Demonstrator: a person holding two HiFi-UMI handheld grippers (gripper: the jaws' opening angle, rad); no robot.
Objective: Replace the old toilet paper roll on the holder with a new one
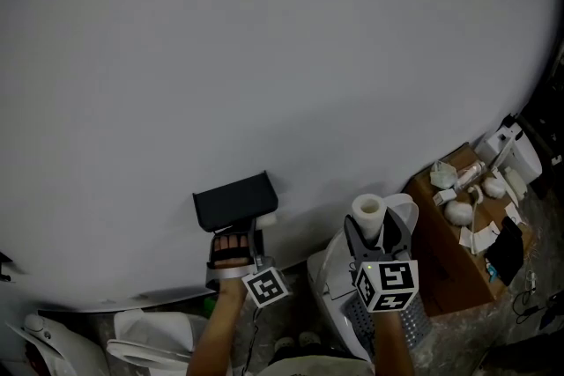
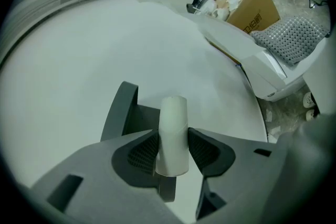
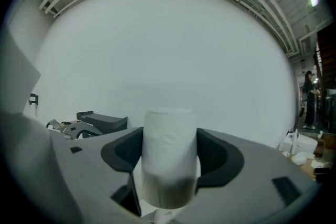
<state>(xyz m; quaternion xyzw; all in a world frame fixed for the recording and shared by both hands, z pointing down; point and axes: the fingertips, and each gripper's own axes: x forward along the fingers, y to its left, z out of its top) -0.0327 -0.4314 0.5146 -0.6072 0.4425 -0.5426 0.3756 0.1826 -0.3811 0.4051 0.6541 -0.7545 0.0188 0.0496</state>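
Left hand-held gripper (image 2: 172,148): closed on old roll (image 2: 173,120), pads pressing both sides.
Old roll: thin white tube between the left jaws, holder (image 2: 124,113) just behind.
Right hand-held gripper (image 3: 169,159): gripping new roll (image 3: 169,136).
New roll: full, upright between the right jaws; holder off to their left, on the wall (image 3: 168,44).

A plain pale wall (image 1: 264,57) is seen ahead of the right gripper (image 1: 377,229); a cardboard box (image 1: 443,264) is set to its right, on speckled floor (image 1: 529,339).
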